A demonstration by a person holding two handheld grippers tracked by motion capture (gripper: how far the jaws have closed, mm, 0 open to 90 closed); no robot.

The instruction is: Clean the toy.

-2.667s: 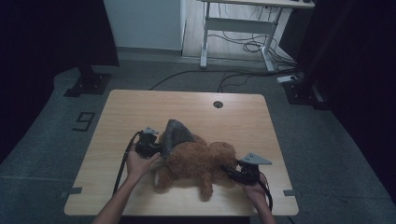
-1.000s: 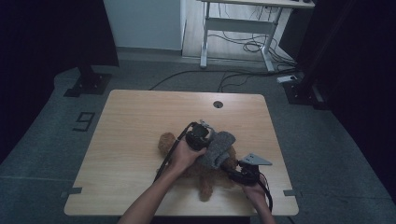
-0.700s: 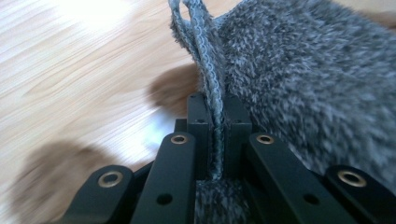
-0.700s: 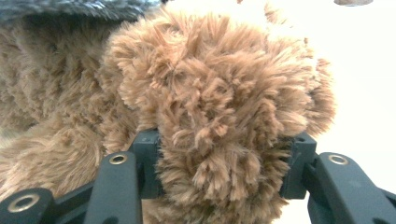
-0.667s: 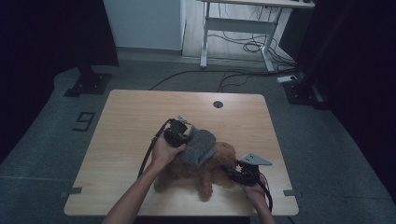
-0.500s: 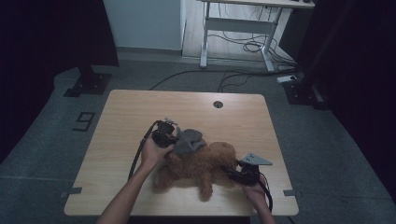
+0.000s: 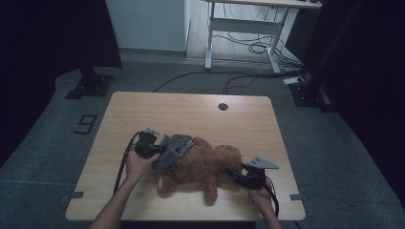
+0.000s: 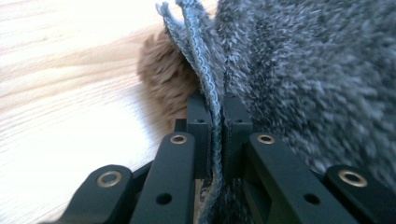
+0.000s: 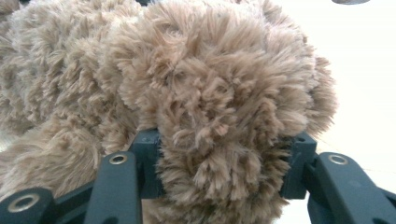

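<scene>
A brown plush teddy bear (image 7: 205,164) lies on the wooden table (image 7: 191,114), its head toward the right. A grey fuzzy cloth (image 7: 174,148) drapes over its left end. My left gripper (image 7: 154,149) sits at the cloth's left edge, shut on it; in the left gripper view the doubled hem of the grey cloth (image 8: 212,112) is pinched between the pads, with brown fur (image 8: 163,79) behind. My right gripper (image 7: 241,177) is at the bear's right end, its jaws closed on a thick tuft of the bear (image 9: 219,121).
A round cable hole (image 7: 223,106) sits near the table's far edge. Beyond the table stand a white desk frame (image 7: 243,33) with loose cables and dark stands on the floor. A "9" mark (image 7: 86,124) lies on the floor at left.
My left gripper has carried the grey cloth leftward and slightly down, from above the bear's middle to its left end. The right gripper and the bear have stayed put.
</scene>
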